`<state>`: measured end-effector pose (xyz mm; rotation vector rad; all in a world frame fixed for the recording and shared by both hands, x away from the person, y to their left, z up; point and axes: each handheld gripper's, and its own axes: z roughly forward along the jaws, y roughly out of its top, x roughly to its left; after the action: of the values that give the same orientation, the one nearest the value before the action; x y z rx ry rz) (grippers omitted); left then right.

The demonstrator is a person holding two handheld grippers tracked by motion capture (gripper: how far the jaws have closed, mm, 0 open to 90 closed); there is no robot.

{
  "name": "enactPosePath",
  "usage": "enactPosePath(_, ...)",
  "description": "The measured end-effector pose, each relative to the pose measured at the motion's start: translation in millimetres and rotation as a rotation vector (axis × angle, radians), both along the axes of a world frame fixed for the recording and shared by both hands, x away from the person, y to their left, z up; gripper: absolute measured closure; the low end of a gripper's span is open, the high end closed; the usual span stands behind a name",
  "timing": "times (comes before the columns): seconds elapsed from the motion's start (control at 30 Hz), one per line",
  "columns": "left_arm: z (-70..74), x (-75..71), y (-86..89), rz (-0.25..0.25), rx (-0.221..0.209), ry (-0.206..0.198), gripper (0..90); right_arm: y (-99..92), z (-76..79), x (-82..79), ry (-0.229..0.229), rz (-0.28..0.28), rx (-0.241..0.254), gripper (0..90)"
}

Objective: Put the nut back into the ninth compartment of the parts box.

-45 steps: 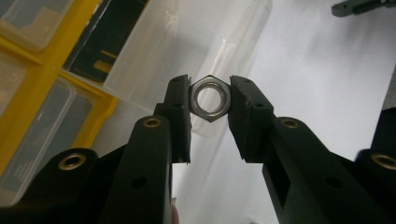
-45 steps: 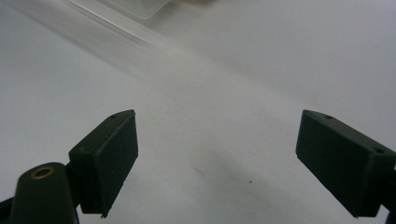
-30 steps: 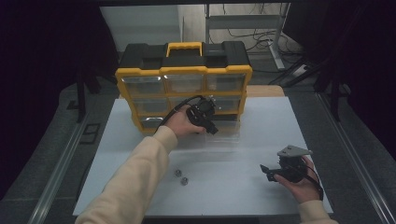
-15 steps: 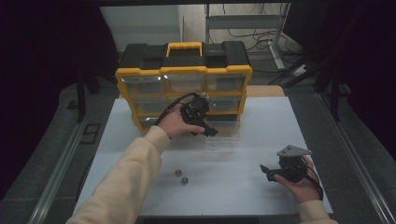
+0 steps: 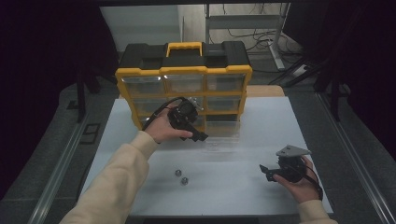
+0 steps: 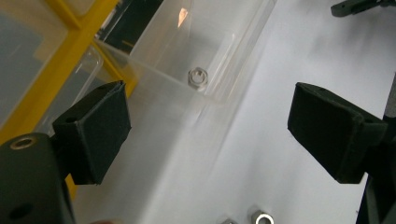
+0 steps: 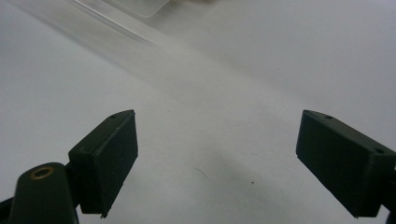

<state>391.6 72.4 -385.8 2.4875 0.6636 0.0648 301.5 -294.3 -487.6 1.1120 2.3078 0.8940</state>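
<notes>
Just in front of the yellow-and-black drawer cabinet (image 5: 183,77), the left gripper (image 5: 198,135) is hovering over the white table (image 5: 243,186) beside a clear plastic drawer (image 5: 223,135) pulled out of the cabinet's lower row. Its jaws have just been opening and are now standing wide apart with nothing between them. In the left gripper view, a hex nut (image 6: 198,77) is lying inside the clear drawer, close to its front wall and ahead of the spread pads (image 6: 95,130). Two more nuts (image 5: 181,176) are resting on the table nearer the person than the cabinet, well apart from the drawer. The right gripper (image 5: 267,171) is sitting far to the right of the cabinet, near the table's front edge, held in the person's hand (image 5: 299,184); its jaws are also spread wide and holding nothing, with bare table between them.
</notes>
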Motion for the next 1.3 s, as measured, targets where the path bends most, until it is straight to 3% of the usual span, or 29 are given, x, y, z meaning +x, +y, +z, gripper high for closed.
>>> enactPosePath(0.63,-18.8,-18.6,24.6,0.013,0.035,0.012,13.7,0.5,-0.1,0.0,-0.001,0.001,-0.005,13.4)
enactPosePath(0.9,-29.2,-28.1,31.0,0.023,0.071,0.012,13.9,0.7,-0.1,-0.1,0.0,0.0,-0.006,13.4)
enactPosePath(1.3,-46.7,-33.7,39.5,0.049,0.101,0.042,14.5,1.0,-0.3,0.0,0.0,0.0,-0.007,13.4)
